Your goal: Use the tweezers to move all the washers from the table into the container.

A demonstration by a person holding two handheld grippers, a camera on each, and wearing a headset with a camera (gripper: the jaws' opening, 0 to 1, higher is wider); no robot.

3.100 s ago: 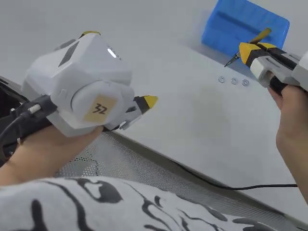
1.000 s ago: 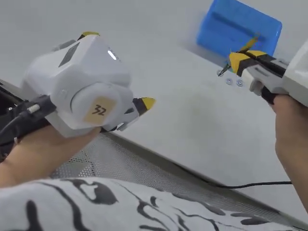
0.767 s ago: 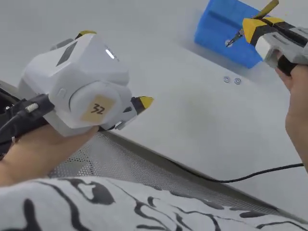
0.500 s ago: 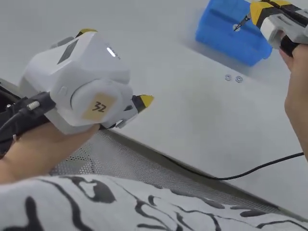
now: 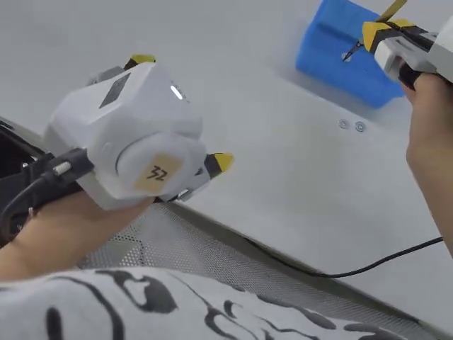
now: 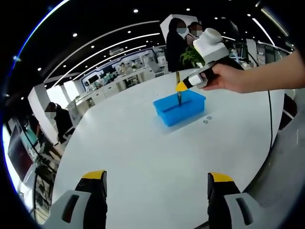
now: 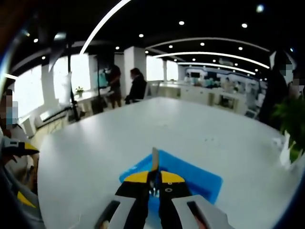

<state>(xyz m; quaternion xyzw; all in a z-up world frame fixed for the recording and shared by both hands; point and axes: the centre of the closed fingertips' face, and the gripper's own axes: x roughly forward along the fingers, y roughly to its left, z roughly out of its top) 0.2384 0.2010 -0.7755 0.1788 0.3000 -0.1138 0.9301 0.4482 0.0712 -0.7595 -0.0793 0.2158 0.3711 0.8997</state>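
Over the container (image 5: pixel 324 44), gripped tweezers (image 5: pixel 352 51).

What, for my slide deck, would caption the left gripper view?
Right gripper holds tweezers over the blue container; two washers lie on the table.

Whether the tweezers (image 5: pixel 352 51) grip anything at their tip is too small to tell.

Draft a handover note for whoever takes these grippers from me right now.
Left gripper: open, idle at the near edge of the table.
Right gripper: shut on the tweezers, tips over the blue container.
Done: whether the tips carry a washer is too small to tell, and the container's contents are hidden.
Left to do: two washers lie on the table beside the container.
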